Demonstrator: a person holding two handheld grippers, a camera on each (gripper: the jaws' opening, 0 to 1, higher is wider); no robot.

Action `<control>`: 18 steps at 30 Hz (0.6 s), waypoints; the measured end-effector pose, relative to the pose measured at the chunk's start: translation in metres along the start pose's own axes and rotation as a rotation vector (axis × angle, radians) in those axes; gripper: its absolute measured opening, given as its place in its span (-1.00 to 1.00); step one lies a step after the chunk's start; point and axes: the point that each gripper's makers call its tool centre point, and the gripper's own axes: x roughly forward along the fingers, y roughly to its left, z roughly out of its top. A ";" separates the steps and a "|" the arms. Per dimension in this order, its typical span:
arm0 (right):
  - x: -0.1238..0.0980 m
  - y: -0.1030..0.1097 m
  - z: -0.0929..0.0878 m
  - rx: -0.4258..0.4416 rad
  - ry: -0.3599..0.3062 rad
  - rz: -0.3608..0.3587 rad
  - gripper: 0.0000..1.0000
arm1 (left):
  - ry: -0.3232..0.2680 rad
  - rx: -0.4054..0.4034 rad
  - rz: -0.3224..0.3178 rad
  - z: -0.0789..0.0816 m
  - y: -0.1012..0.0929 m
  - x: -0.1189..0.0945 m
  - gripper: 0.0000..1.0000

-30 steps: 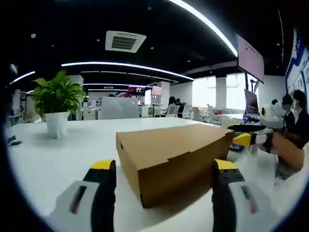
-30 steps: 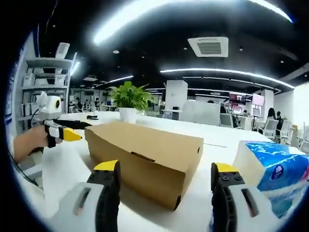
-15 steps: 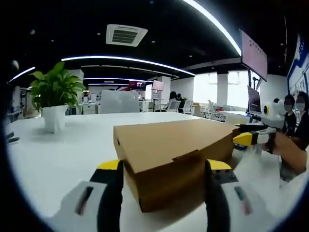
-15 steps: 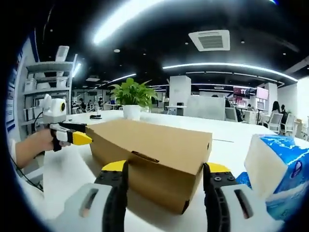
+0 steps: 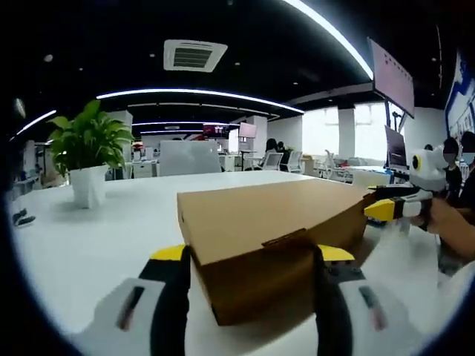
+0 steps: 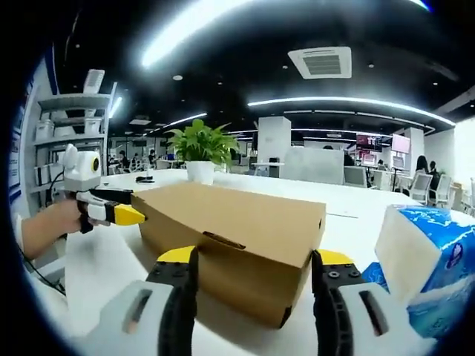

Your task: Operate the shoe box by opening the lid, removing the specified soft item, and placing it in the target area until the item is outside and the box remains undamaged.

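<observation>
The shoe box [image 5: 271, 237], plain brown cardboard with its lid down and a small tab at the front edge, sits on a white table [image 5: 89, 237] directly ahead of the left gripper [image 5: 252, 256], whose two yellow-tipped jaws stand spread to either side of the box's near corner, one flanking each face; whether the jaws actually touch the cardboard cannot be told. Beyond the box on this gripper's right, the right gripper [image 5: 386, 209] comes in held by a hand [image 5: 453, 230], its yellow tip close to the far end of the lid. From the right gripper view, that same gripper [image 6: 252, 259] is likewise spread wide, its jaws bracketing the near corner of the box [image 6: 237, 230], nothing clamped between them. To its left, the left gripper [image 6: 122, 215] points its yellow tip at the box's far end, just beside the cardboard. A blue and white pack of tissues [image 6: 423, 259] lies on the table just to the right of the right gripper's jaw. A potted green plant [image 6: 199, 152] in a white pot stands on the table well beyond the box
</observation>
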 end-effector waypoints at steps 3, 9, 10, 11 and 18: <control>-0.002 0.000 -0.001 0.001 0.006 0.001 0.25 | 0.005 -0.002 0.004 0.000 -0.004 -0.002 0.38; -0.008 0.002 -0.002 -0.011 0.012 0.007 0.23 | 0.007 0.001 -0.003 -0.001 -0.013 -0.008 0.38; -0.009 0.003 -0.002 -0.011 0.013 0.008 0.23 | 0.006 0.000 -0.004 -0.001 -0.015 -0.009 0.37; -0.009 0.003 -0.002 -0.011 0.015 0.010 0.23 | 0.006 -0.001 -0.004 -0.002 -0.018 -0.011 0.37; -0.014 0.005 -0.003 -0.013 0.018 0.018 0.23 | 0.005 0.007 -0.002 -0.003 -0.028 -0.016 0.36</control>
